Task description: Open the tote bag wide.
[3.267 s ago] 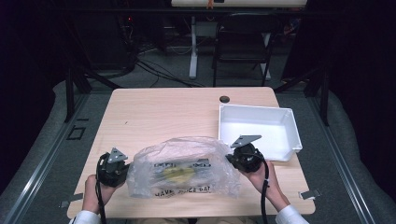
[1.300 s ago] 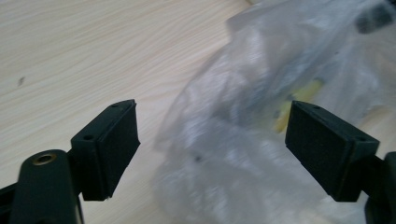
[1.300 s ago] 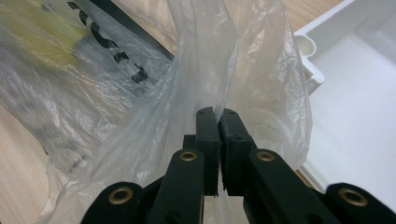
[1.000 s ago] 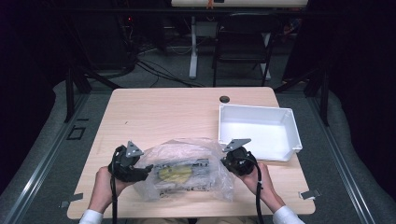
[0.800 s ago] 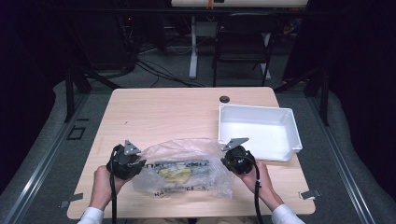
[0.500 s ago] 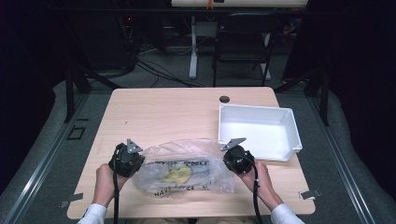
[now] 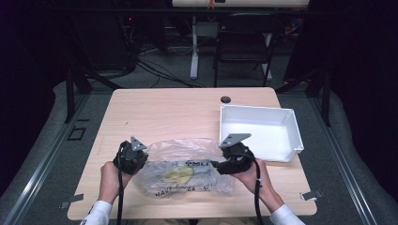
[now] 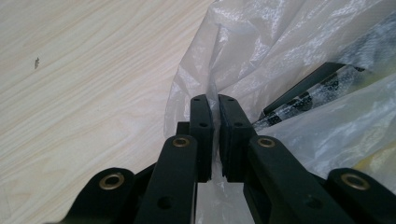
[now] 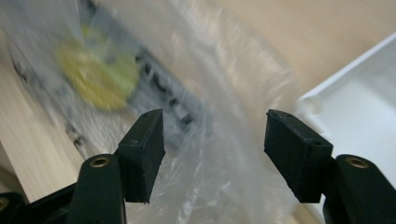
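Dark room w/ a chair and cables at the top of the frame; pale wood counter [image 7: 164, 112] fills the middle of the high view. White tray [image 7: 293, 126] sits centre-right, a small dark disc [image 7: 225, 99] just above its upper-left corner. Clear plastic bag [image 7: 187, 171] lies lower centre, printed lettering and sth yellow inside. Left tongs [image 7: 133, 158] touch the bag's left edge; right tongs [image 7: 224, 164] are at its right edge, just beside the tray's near-left corner.

Left gripper view: left tongs [image 8: 214, 116] sit mid-frame, clenched on a thin fold of the bag [image 8: 261, 56], film pinched between the pads. Bag spreads over the right half and upper right; bare counter [image 8: 84, 74] on the left. A dark printed strip shows through the film at right.

Right gripper view: right tongs [image 9: 215, 140] are spread wide, grasping nothing. Bag [image 9: 187, 93], blurred, lies beyond and between the jaws, yellow patch at upper left; tray [image 9: 355, 93] at right edge.

Risks, as I judge them: the left pinch is on very little film, so a pull could slip it or tear it. Right tongs so near the tray wall could clip it when closing, or close on air, since the film is slack and hard to catch.
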